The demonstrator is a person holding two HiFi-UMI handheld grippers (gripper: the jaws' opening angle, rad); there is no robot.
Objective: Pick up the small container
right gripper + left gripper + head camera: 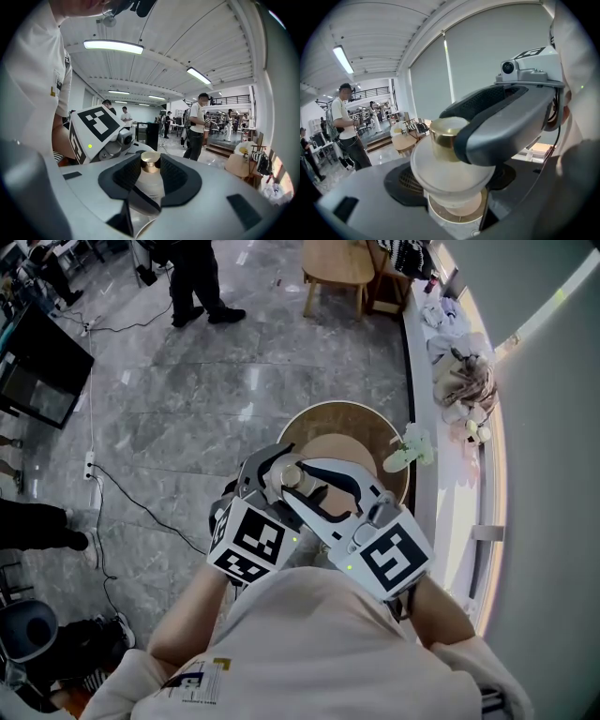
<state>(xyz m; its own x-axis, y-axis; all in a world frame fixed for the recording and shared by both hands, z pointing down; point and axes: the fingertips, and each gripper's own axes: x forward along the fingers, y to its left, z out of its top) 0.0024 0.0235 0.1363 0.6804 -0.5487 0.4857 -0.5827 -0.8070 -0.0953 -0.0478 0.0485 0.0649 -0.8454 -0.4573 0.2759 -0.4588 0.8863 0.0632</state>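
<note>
Right gripper view, read together with the left gripper view and the head view. The small container [150, 185], a frosted pale vessel topped by a gold cap [150, 161], is seen clamped by the right gripper [151, 176], whose two dark pads [177, 174] are pressed against the cap and neck from either side. The small container is thus held up near the person's chest, above the round wooden table [370, 432] and, as judged from the head view, clear of its top. The left gripper [454, 187] is set at the opposite side. Its jaws are spread to either side of the wide body, but the inner edges of its pads are covered by that body, so whether they are pressed on it cannot be told. Several risks are suggested. The hold is taken high, on a smooth and narrow cap, so the body below could be swung or slid out if the clamp were slackened or the gripper jerked. Should the cap be loosely seated, the body could be parted from it and dropped onto the table. The two grippers are also crowded closely together. A careless shift of either could knock the small container askew, and a release by one before the other's hold is firm would let it fall.
</note>
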